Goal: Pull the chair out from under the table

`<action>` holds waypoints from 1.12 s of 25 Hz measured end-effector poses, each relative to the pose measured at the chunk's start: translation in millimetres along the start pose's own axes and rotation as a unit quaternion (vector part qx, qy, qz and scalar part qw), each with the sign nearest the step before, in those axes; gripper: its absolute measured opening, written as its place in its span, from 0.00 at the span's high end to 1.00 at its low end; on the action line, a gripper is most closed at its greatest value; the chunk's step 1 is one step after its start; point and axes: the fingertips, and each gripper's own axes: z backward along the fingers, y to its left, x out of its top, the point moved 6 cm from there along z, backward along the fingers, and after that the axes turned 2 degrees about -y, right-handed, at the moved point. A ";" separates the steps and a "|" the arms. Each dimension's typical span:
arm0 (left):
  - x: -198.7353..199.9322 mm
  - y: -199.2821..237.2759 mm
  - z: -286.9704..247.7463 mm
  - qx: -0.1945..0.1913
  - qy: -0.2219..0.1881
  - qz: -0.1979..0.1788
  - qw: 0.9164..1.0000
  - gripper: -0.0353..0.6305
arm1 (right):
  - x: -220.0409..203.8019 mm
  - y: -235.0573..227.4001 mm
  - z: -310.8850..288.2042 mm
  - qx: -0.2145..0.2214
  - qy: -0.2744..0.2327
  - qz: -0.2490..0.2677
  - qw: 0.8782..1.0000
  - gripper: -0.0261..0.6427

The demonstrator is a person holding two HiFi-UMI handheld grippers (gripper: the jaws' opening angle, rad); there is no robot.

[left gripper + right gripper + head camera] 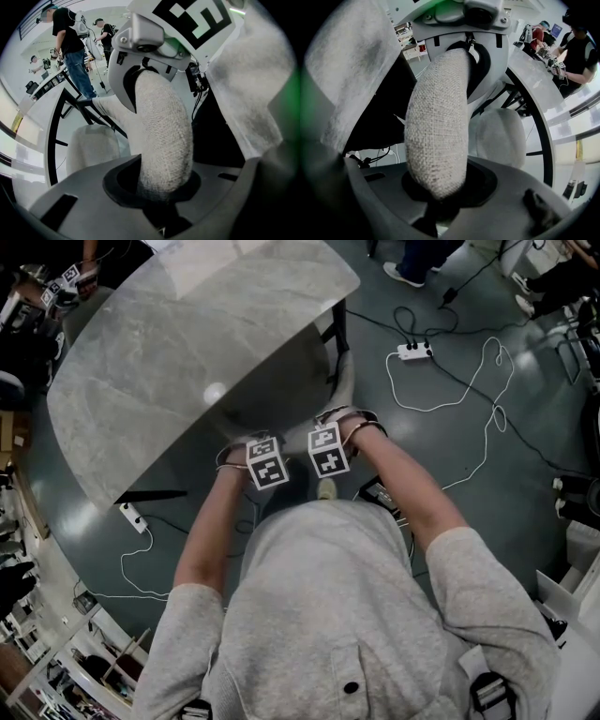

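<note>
The chair has a pale woven-fabric backrest rim that arches between the jaws of my left gripper, which is shut on it. My right gripper is shut on the same rim a little further along. The chair's padded seat lies below, beside the table's black frame. In the head view both grippers, left and right, sit side by side at the edge of the round marble-look table. A pale part of the chair shows under that edge.
A white power strip with looping white and black cables lies on the grey floor to the right. Another strip lies at the left. Black table legs stand by the chair. People stand beyond the table.
</note>
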 end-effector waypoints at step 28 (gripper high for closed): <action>12.3 -64.2 -9.0 0.004 -0.003 0.003 1.000 0.81 | 3.9 65.5 -0.5 0.006 0.003 -0.001 1.000 0.83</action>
